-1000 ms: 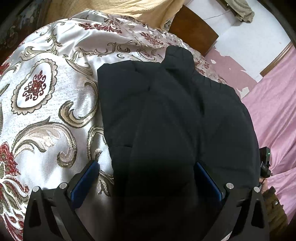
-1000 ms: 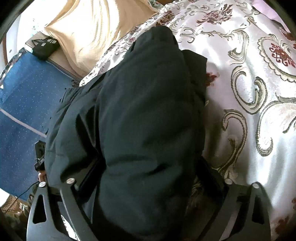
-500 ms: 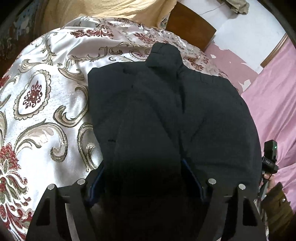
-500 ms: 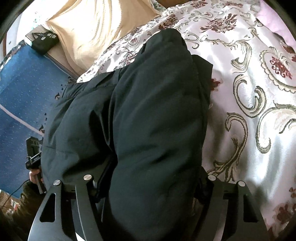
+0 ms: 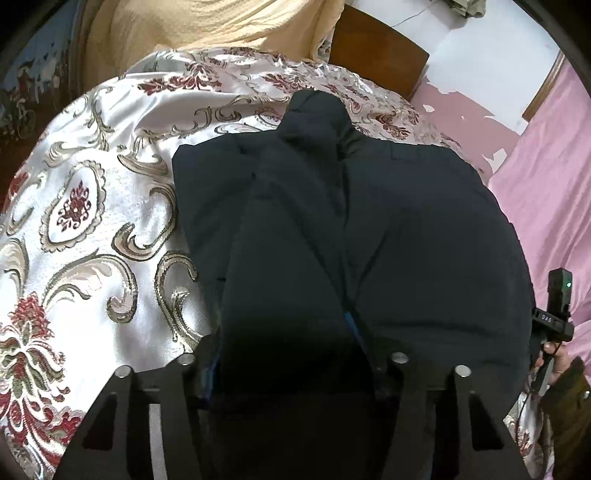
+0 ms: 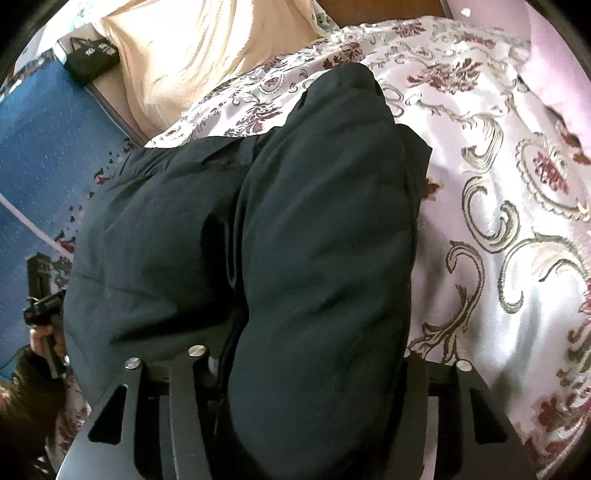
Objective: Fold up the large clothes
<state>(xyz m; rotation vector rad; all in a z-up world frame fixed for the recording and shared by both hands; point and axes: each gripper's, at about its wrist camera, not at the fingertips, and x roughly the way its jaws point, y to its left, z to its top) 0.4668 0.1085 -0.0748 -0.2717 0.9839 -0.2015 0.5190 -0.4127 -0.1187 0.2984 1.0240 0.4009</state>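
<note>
A large black padded jacket (image 5: 369, 229) lies on a silver satin bedspread (image 5: 92, 229) with red and gold scrolls, its collar pointing to the far end. My left gripper (image 5: 284, 347) is shut on a thick fold of the jacket near its bottom edge; the fabric hides most of both fingers. My right gripper (image 6: 314, 354) is shut on another bulky fold of the same jacket (image 6: 317, 221), which bulges up between the jaws. The other gripper and hand show at the right edge of the left wrist view (image 5: 554, 317) and the left edge of the right wrist view (image 6: 44, 306).
A cream blanket (image 5: 207, 29) lies bunched at the head of the bed by a brown headboard (image 5: 373, 48). A pink sheet (image 5: 550, 177) lies to the right. A blue patterned mat (image 6: 40, 158) and a small black box (image 6: 88, 55) lie beside the bed.
Both grippers have closed in on the jacket's bottom folds, the jaws narrowing from wide apart to pinching the fabric. The jacket has been drawn slightly up and toward the collar.
</note>
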